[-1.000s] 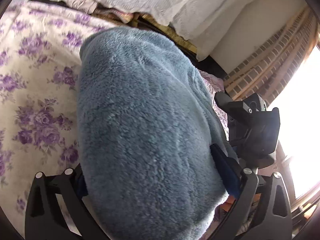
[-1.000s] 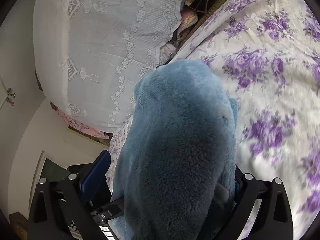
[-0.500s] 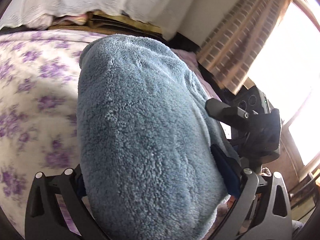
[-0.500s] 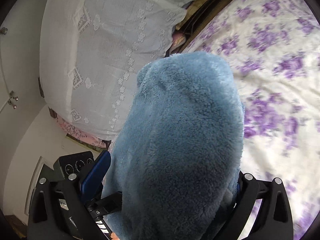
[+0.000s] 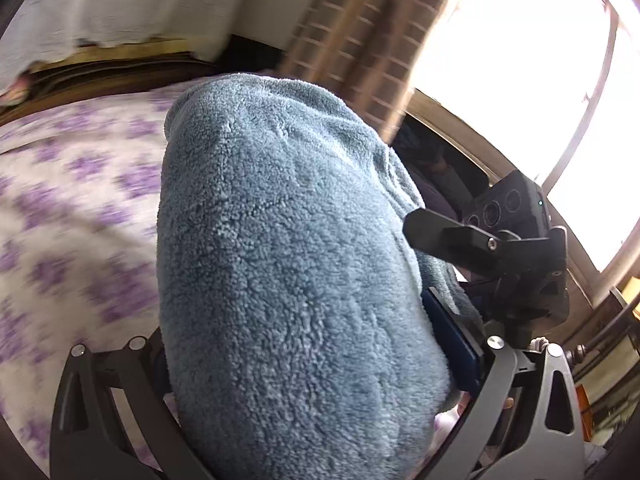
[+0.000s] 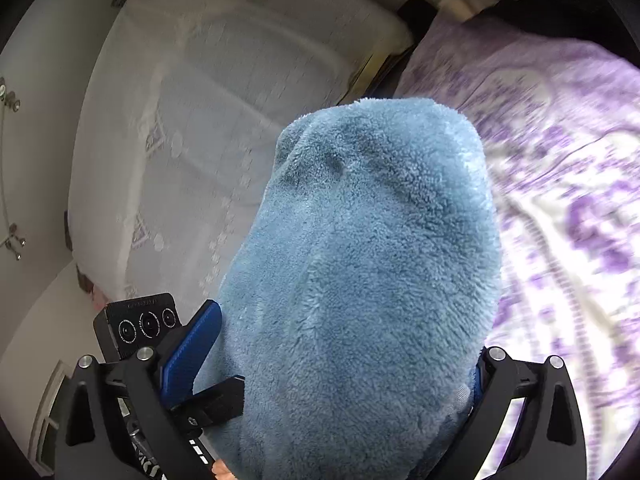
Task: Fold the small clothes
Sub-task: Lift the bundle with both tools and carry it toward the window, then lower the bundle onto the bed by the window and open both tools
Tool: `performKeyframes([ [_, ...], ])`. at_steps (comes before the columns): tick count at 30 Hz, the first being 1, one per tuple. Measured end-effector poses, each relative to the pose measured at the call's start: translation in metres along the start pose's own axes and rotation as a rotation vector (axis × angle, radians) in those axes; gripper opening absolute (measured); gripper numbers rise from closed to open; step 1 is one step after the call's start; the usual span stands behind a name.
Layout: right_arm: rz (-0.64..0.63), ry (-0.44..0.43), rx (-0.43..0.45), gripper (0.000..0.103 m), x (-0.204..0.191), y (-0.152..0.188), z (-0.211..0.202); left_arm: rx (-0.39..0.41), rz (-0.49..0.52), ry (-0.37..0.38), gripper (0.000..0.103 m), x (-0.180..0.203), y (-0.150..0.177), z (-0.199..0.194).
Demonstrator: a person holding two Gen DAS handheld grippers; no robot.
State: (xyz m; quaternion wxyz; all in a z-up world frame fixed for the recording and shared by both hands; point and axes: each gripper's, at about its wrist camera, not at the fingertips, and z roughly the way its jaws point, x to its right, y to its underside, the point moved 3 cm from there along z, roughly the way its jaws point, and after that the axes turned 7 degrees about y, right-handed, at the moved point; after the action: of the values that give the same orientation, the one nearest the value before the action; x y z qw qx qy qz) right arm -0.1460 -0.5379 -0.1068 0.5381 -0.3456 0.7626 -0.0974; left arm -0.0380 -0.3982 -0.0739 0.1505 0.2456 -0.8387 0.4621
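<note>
A fluffy blue fleece garment (image 5: 288,264) hangs bunched between my two grippers, held up above a bed with a white sheet printed with purple flowers (image 5: 68,216). My left gripper (image 5: 316,364) is shut on one edge of it; the cloth covers the fingertips. My right gripper (image 6: 344,364) is shut on the garment (image 6: 360,264) too, and its blue pad (image 6: 192,352) shows at the left. The right gripper's body (image 5: 516,248) shows in the left wrist view, close beside the cloth. The left gripper's body (image 6: 140,328) shows in the right wrist view.
The flowered bed sheet (image 6: 568,208) lies below to the right in the right wrist view. A white lace cover (image 6: 208,128) drapes over furniture behind. A bright window (image 5: 532,80) and a brick-patterned wall (image 5: 352,48) stand beyond the bed.
Both grippers have lifted and swung with the garment: the bed has dropped lower and the window and lace cover fill more of the views. The grip is unchanged.
</note>
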Motion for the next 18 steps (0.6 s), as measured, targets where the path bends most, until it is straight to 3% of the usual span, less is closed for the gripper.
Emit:
performKeyframes([
  [6,0.026,0.082,0.089,0.1,0.042,-0.027,-0.055,-0.036,0.05,0.083,0.098,0.036,-0.015,0.059],
  [18,0.083,0.138,0.174,0.1,0.093,-0.048,-0.083,-0.09,0.099,0.148,0.099,0.066,-0.03,0.138],
])
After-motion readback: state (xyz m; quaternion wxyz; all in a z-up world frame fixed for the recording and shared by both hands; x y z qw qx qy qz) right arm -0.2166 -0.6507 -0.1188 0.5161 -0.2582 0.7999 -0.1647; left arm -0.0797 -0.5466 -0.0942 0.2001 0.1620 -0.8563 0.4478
